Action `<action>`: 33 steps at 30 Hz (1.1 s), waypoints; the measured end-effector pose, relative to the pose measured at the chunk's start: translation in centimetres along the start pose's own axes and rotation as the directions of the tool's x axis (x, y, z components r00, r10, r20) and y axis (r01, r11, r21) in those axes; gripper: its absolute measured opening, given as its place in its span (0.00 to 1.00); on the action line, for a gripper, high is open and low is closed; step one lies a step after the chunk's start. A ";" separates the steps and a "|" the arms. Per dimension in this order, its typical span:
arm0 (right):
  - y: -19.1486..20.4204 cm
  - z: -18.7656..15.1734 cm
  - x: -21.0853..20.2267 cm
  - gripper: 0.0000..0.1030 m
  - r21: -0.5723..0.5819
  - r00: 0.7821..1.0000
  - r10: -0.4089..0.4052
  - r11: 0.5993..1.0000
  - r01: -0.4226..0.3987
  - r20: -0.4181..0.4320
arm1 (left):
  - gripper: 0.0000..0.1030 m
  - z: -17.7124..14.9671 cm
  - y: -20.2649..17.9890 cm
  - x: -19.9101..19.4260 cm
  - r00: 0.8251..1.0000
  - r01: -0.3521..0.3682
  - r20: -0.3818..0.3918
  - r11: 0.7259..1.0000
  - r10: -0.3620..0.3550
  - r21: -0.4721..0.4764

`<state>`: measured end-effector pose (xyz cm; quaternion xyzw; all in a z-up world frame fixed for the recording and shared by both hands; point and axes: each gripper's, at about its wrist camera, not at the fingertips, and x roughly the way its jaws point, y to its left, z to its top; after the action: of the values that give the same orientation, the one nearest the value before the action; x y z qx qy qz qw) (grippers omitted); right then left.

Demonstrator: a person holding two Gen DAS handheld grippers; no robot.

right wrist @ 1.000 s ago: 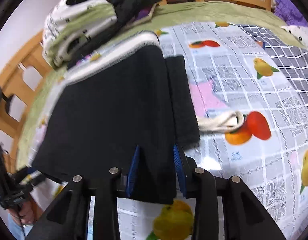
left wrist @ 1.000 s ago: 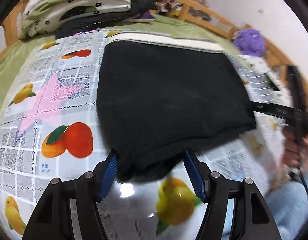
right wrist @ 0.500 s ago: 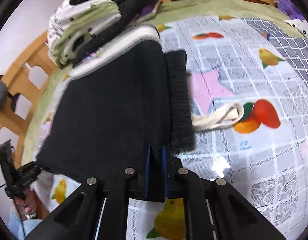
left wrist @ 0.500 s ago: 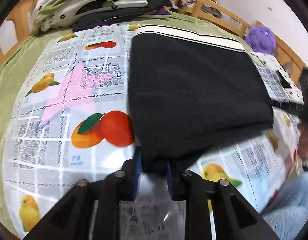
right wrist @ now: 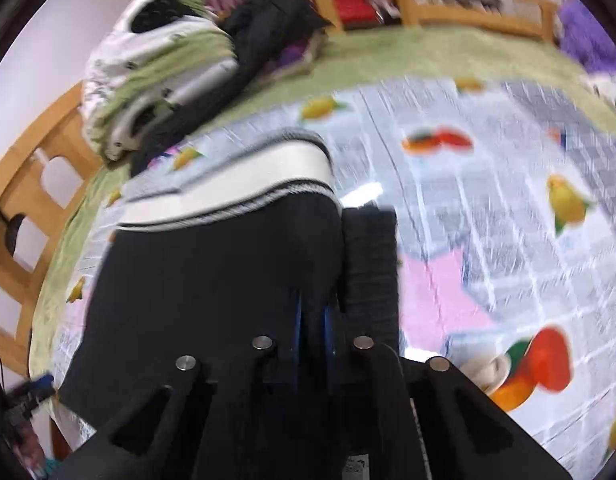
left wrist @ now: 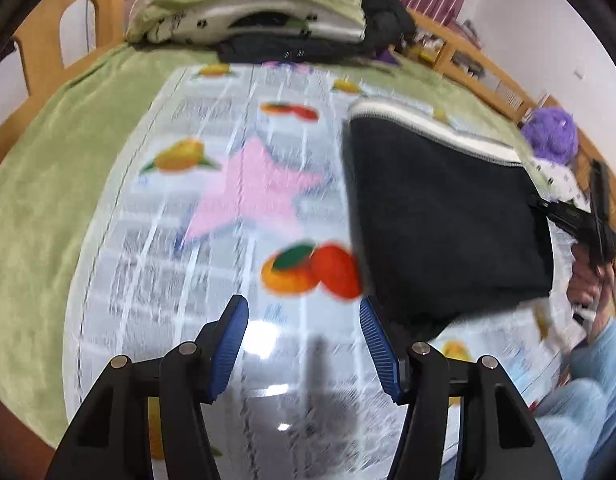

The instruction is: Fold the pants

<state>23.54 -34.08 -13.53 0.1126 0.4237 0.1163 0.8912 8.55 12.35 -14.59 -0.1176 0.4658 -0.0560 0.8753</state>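
The black pants (left wrist: 439,224) with a white waistband (left wrist: 435,128) lie folded on the fruit-print cloth (left wrist: 188,240), to the right of my left gripper (left wrist: 304,344). Its jaws are opening and hold nothing; its right finger (left wrist: 377,348) sits just beside the pants' near corner. In the right wrist view my right gripper (right wrist: 312,320) is closing, its blue pads pinching the near edge of the pants (right wrist: 212,288). The waistband (right wrist: 248,184) bulges up behind it. A narrow black strip of the pants (right wrist: 369,264) lies alongside on the right, with a cream drawstring (right wrist: 483,368) near it.
Folded bedding (left wrist: 248,12) and dark clothes (left wrist: 383,16) are piled at the far end of the green blanket (left wrist: 48,184). Wooden bed rails (right wrist: 447,4) run round the edges. A purple fluffy thing (left wrist: 551,136) sits far right. A hand (left wrist: 587,280) in a blue sleeve holds the other gripper.
My left gripper pinched the pants' near corner, then let go and swung left with its jaws apart. My right gripper shut on the pants' near edge and the waistband end has come closer.
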 end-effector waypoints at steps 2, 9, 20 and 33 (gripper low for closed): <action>-0.8 0.4 -2.2 0.08 0.031 0.997 0.058 0.998 -0.060 0.057 | 0.54 0.9 -0.6 -0.3 0.999 0.028 0.024 1.000 -0.028 -0.002; -4.0 -1.2 0.9 0.17 0.058 0.996 -0.074 0.995 0.076 -0.045 | 0.54 3.3 -5.6 1.8 0.984 0.174 0.026 0.984 -0.174 0.030; -1.1 -4.6 -2.5 0.17 -0.066 0.993 0.046 0.996 -0.053 -0.112 | 0.54 0.9 -11.0 7.2 0.980 0.186 -0.105 0.966 -0.170 0.177; 1.3 2.5 -2.5 0.16 -0.176 0.988 -0.057 0.981 0.083 0.145 | 0.54 9.7 -13.1 7.9 0.989 0.142 0.008 0.964 -0.147 0.223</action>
<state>23.80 -33.87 -9.82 0.0236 0.3519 0.1149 0.9287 21.17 -0.48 -12.36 -0.0534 0.4361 -0.1701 0.8820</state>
